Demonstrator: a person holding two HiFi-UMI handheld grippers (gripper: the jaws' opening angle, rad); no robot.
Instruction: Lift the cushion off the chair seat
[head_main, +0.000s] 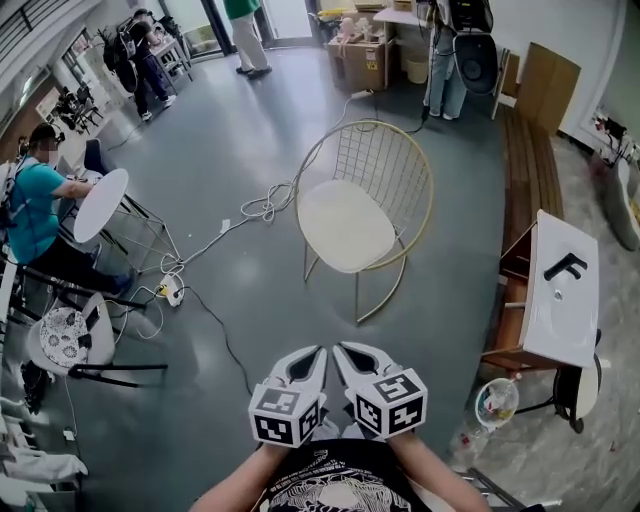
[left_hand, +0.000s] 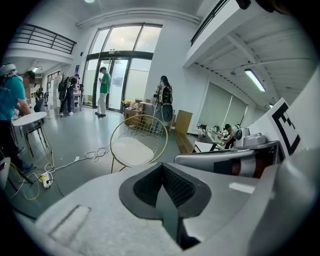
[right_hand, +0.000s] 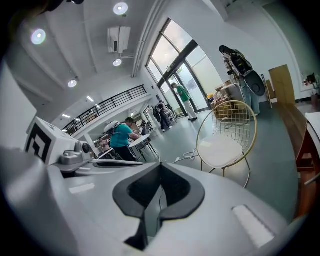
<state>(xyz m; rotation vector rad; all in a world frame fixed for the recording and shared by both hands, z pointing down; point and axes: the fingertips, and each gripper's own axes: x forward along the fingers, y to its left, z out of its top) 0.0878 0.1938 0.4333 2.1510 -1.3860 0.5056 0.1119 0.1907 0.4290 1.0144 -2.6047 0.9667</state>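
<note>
A round gold wire chair (head_main: 400, 165) stands on the grey floor ahead of me, with a flat cream cushion (head_main: 345, 225) lying on its seat. My left gripper (head_main: 318, 352) and right gripper (head_main: 341, 349) are held side by side low in the head view, well short of the chair. Both are shut with nothing between the jaws. The left gripper view looks over my left gripper (left_hand: 162, 167) to the cushion (left_hand: 131, 151) some way off. From the right gripper view, my right gripper (right_hand: 160, 167) points towards the chair (right_hand: 245, 125) and its cushion (right_hand: 220, 150).
Cables (head_main: 262, 205) and a power strip (head_main: 172, 292) lie on the floor left of the chair. A white round table (head_main: 100, 205) with a seated person (head_main: 40, 200) is at the left. A white sink cabinet (head_main: 565, 290) stands at the right. Boxes and standing people are at the back.
</note>
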